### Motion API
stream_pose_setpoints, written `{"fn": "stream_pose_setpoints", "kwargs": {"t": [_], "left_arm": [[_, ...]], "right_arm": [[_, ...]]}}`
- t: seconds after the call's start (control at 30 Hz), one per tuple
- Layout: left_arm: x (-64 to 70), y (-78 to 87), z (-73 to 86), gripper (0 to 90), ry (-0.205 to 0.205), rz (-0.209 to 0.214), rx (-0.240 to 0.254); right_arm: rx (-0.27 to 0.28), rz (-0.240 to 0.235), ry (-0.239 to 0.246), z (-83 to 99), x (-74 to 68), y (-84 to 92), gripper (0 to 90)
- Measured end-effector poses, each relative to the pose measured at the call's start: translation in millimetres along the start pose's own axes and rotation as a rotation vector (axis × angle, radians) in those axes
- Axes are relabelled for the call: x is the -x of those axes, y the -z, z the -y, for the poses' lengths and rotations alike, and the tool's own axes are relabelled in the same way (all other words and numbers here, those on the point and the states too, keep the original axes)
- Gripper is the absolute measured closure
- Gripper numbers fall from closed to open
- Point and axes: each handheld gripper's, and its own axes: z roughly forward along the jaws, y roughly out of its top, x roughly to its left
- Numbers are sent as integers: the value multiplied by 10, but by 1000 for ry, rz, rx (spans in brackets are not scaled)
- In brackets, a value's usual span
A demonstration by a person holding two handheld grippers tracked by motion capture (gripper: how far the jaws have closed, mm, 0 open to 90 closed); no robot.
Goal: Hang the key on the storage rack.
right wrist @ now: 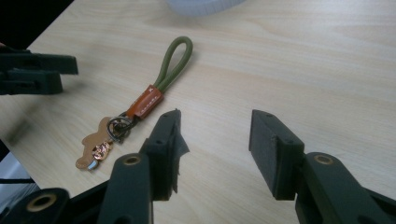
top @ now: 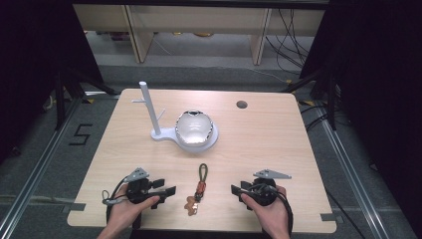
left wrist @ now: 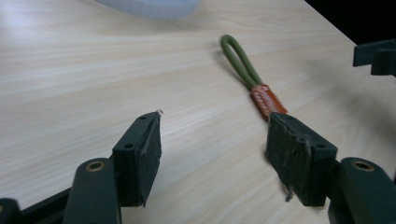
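Note:
A keychain (top: 198, 188) lies on the wooden table (top: 268, 139) near the front edge, between my two grippers. It has an olive green cord loop (right wrist: 172, 63), an orange leather band (right wrist: 146, 101), a metal ring and a copper figure charm (right wrist: 95, 142). My left gripper (top: 168, 189) rests open to its left, jaws apart over bare wood (left wrist: 212, 149), with the cord loop (left wrist: 240, 63) ahead on the right. To the keychain's right my right gripper (top: 235, 190) is open as well (right wrist: 214, 144), nothing between its jaws.
A white stand (top: 155, 115) with a post and side pegs rises at the table's middle. Its base holds a shiny glass bowl (top: 195, 128). A round cable hole (top: 242, 104) sits at the back right. Shelving and cables lie beyond the table.

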Motion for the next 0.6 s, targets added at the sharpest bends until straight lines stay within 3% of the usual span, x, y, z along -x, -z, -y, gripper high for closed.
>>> {"fn": "stream_pose_setpoints", "kwargs": {"t": [0.13,0.17,0.2,0.27,0.33,0.4,0.6], "left_arm": [[-38,50,42,352,-14,-40,44],[-65,75,76,352,-31,-81,67],[-77,91,85,351,-42,-99,80],[-110,128,91,349,-83,-126,110],[-129,168,98,348,-87,-165,122],[-146,188,103,348,-92,-183,137],[-167,184,117,348,-110,-175,151]], "right_arm": [[-50,0,-12,-53,-39,-73,574],[-80,25,-35,-69,-67,-89,583],[-81,21,-16,-78,-67,-101,588],[-124,35,-35,-109,-117,-125,595],[-143,60,-33,-146,-160,-180,599],[-196,77,-64,-198,-234,-214,604],[-238,78,-7,-340,-349,-392,615]]}}
